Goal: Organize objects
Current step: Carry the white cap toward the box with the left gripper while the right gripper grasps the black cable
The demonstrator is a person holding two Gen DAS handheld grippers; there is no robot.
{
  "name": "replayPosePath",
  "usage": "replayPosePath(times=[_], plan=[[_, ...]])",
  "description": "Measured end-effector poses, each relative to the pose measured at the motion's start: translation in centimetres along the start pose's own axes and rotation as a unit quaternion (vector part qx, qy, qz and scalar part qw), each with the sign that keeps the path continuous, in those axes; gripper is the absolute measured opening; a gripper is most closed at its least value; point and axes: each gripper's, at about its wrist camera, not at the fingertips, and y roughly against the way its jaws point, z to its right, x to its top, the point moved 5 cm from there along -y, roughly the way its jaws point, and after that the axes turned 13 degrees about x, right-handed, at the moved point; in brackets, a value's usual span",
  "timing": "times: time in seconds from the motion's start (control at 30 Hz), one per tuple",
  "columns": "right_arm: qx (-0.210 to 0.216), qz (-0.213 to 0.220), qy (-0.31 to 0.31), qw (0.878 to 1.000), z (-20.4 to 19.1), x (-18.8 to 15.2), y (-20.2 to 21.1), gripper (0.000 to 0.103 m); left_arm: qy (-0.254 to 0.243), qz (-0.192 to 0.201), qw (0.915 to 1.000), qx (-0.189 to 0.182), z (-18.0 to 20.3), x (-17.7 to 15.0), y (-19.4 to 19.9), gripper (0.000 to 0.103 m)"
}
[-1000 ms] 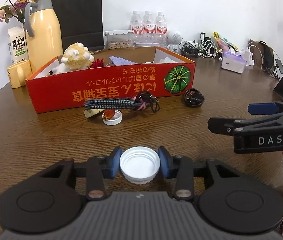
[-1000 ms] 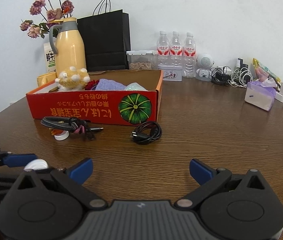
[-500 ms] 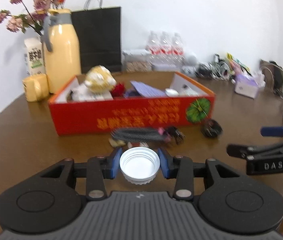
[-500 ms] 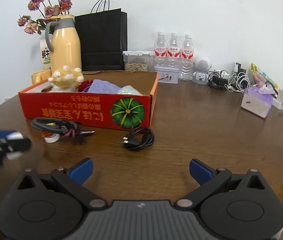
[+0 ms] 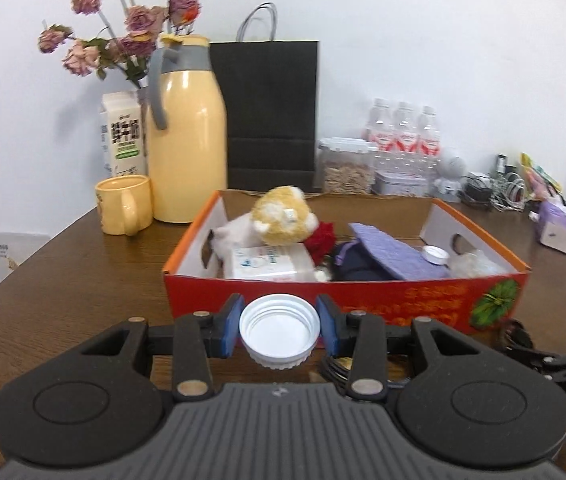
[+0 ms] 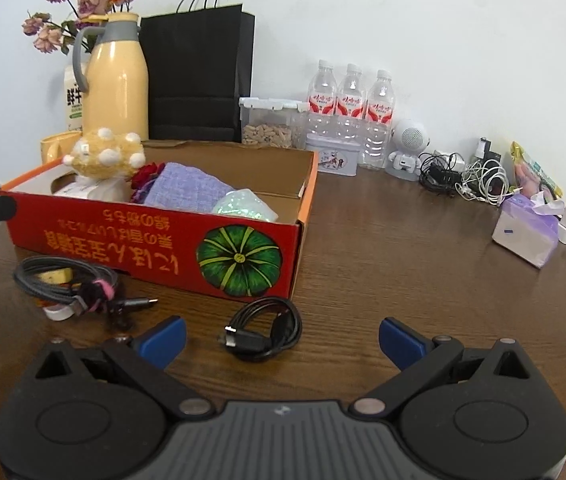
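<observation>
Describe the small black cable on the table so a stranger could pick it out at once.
Find the red cardboard box with the green pumpkin picture on its front. On the wooden table just in front of that pumpkin lies the black cable, wound in a small loop. Unlike the thicker grey braided cable to its left, it is smooth, all black, with no pink tie.

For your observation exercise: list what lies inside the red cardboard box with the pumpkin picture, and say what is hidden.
Inside the red cardboard box: a yellow plush toy, white packet, red fabric flower, purple woven pouch, small white cap and clear crinkled bag. The box floor beneath them is covered.
</observation>
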Motion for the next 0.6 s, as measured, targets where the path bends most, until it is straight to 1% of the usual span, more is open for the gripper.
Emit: replayPosePath(times=[0.13,0.2,0.27,0.3,0.37,0.4,0.47,0.5,0.6], plan=[[0.001,-0.008,-0.003,1.0,0.3,0.3,-1.5,0.103,0.009,-0.005,1.0,0.0,-0.5,-0.7,-0.9,0.04],[0.002,-0.015,-0.009,1.0,0.5,0.3,-2.1,0.099,0.01,-0.008,0.9999,-0.002,-0.5,-0.9,-1.2,0.04],[0.009,-0.018,-0.02,1.0,0.7,0.3,-2.4,0.089,0.01,-0.01,0.9999,-0.004,-0.5,-1.1,-1.4,0.04],[0.01,-0.02,-0.026,0.999,0.9,0.3,-2.5,0.086,0.01,-0.012,0.9999,-0.006,-0.6,-1.1,-1.5,0.04],[0.017,-0.024,-0.04,0.999,1.1,0.1,-2.6,0.074,0.01,-0.015,0.9998,-0.008,-0.6,-1.3,-1.6,0.04],[0.023,-0.025,-0.047,0.998,1.3,0.0,-2.6,0.07,0.009,-0.016,0.9998,-0.01,-0.6,-1.3,-1.7,0.04],[0.036,-0.026,-0.061,0.997,1.4,-0.1,-2.6,0.056,0.006,-0.016,0.9998,-0.012,-0.5,-1.4,-1.6,0.04],[0.037,-0.023,-0.062,0.997,1.3,-0.1,-2.6,0.051,0.006,-0.015,0.9998,-0.012,-0.4,-1.4,-1.6,0.04],[0.035,-0.021,-0.06,0.997,1.2,-0.1,-2.5,0.05,0.008,-0.015,0.9998,-0.013,-0.4,-1.5,-1.6,0.04]])
